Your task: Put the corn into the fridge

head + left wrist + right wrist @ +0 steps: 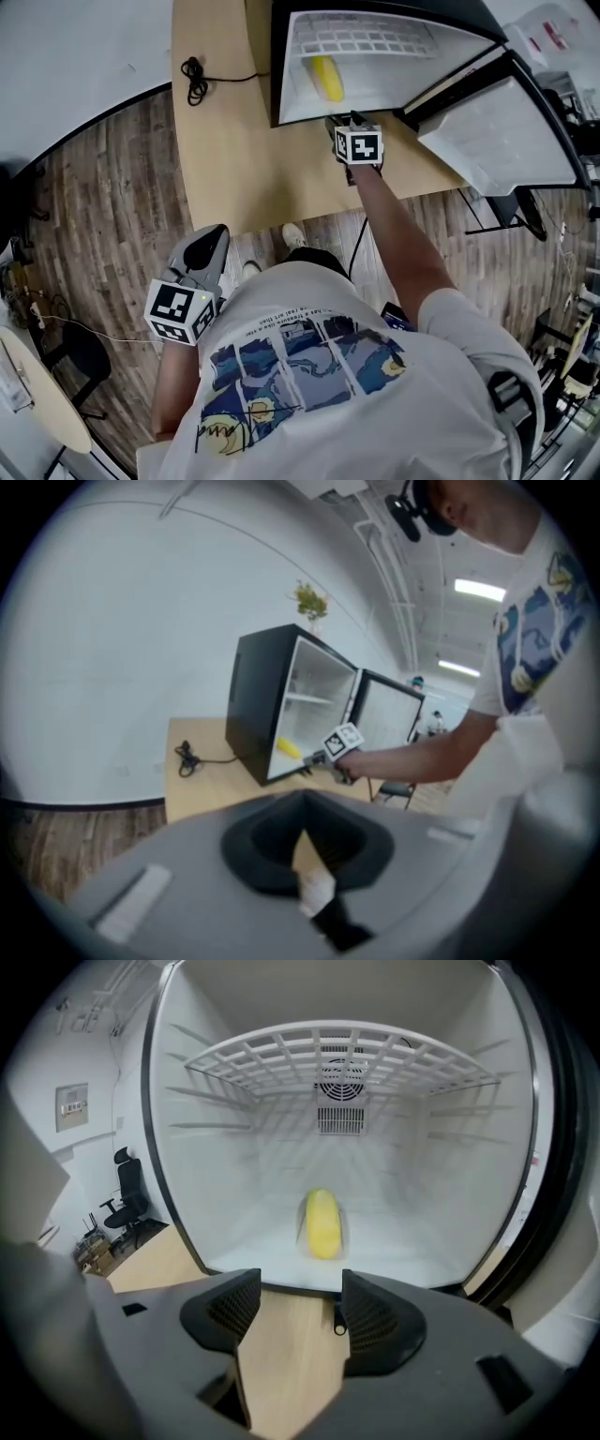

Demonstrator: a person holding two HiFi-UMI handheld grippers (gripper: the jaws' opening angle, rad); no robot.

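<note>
A yellow corn cob lies on the white floor of the small black fridge, near the front, with nothing touching it. My right gripper hovers over the wooden table just outside the fridge's opening, open and empty, its jaws pointing at the corn. My left gripper hangs low beside the person's body, away from the table, shut on nothing.
The fridge door stands swung wide to the right. A wire shelf spans the fridge's upper part. A coiled black cable lies on the table left of the fridge. A dark chair stands on the wood floor.
</note>
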